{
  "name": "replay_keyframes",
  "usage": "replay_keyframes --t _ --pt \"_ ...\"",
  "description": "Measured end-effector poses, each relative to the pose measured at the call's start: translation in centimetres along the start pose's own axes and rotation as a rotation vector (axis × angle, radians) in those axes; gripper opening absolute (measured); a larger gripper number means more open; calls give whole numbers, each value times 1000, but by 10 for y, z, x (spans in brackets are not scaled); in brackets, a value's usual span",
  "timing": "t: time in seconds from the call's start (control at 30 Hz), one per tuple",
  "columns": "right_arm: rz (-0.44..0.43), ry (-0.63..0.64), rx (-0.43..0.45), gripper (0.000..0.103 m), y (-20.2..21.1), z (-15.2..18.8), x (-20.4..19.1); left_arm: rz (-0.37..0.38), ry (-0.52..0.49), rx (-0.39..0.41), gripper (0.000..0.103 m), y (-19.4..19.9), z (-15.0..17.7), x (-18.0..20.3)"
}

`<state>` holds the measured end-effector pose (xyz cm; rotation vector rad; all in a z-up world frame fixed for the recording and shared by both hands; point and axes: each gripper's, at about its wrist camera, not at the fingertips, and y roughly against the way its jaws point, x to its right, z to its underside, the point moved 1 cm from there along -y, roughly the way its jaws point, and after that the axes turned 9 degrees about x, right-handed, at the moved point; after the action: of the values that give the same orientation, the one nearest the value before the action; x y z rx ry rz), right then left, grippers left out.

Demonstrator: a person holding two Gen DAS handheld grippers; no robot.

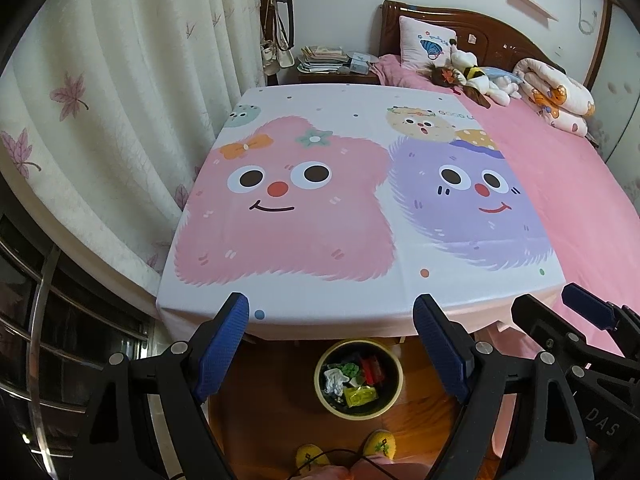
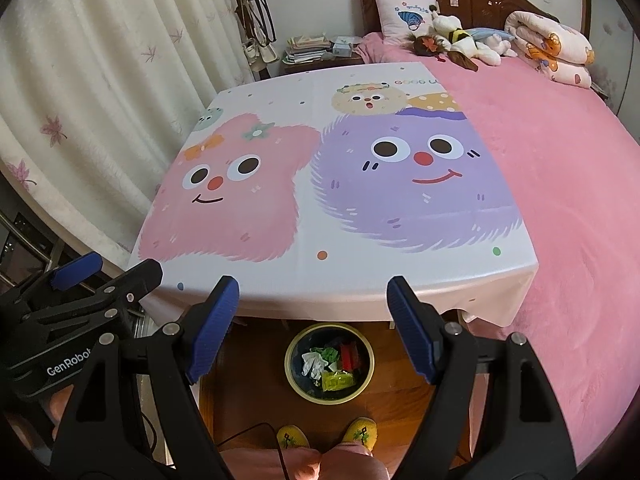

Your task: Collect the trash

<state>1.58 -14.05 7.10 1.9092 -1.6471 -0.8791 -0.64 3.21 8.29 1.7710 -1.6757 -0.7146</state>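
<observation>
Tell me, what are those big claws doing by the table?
A person holds a claw in each hand. The left claw and right claw are both open and hold nothing. They hover over a bin on the floor, which already has trash inside. The tablecloth shows no trash on it.

A white cloth printed with pink and purple fuzzy faces; pink bed; yellow-rimmed bin; yellow slippers; leaf-patterned cream curtain.
</observation>
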Motion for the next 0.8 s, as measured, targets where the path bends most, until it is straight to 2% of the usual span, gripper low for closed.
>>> replay_keyframes --t 0.8 --pt "-34 31 3 74 -7 -6 3 -14 3 -9 86 -13 -8 -4"
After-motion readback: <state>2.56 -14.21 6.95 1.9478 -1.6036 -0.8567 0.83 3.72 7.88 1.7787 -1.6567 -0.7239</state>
